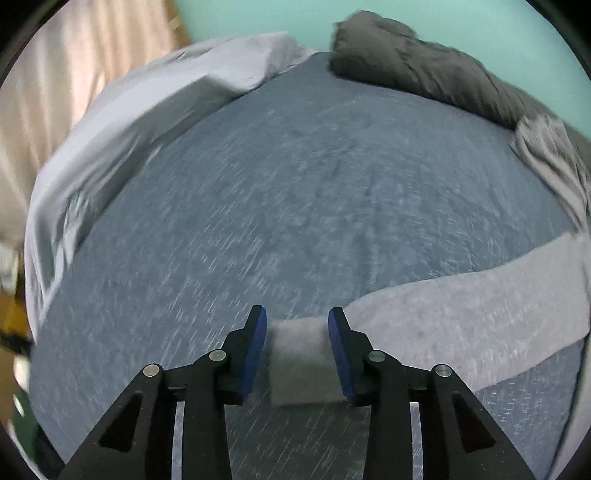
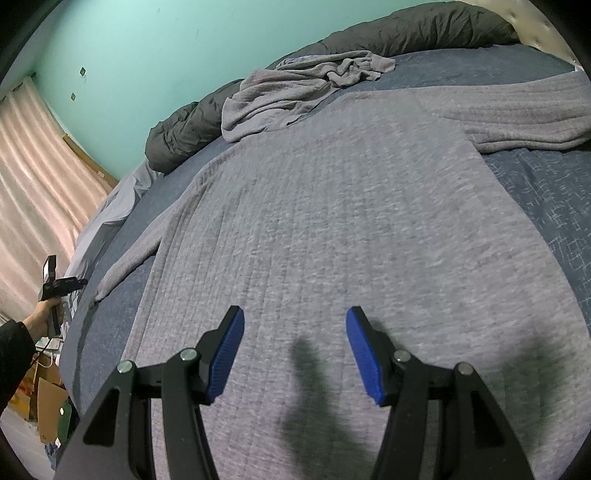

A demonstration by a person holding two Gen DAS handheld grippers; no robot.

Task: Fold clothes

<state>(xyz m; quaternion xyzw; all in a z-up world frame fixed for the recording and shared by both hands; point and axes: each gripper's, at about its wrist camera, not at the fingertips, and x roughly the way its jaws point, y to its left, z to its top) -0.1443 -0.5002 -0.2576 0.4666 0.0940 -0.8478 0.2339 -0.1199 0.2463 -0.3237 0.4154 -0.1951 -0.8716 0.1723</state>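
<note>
Both grippers gape: left gripper (image 1: 297, 354) straddles the sweater's (image 2: 332, 221) cuff (image 1: 299, 362), right gripper (image 2: 295, 354) above its body.

Blue-covered bed (image 2: 546, 192) under spread grey sweater (image 2: 332, 240), crumpled grey garment (image 2: 295, 92), dark duvet (image 2: 406, 29).

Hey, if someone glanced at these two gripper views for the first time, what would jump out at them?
First, the big grey knit sweater spread flat across the blue bedspread, filling the right wrist view under the open right gripper. Next, the left gripper, with the cuff end of a sweater sleeve between its blue pads. Behind lie a crumpled grey garment and a dark duvet along the teal wall.
</note>
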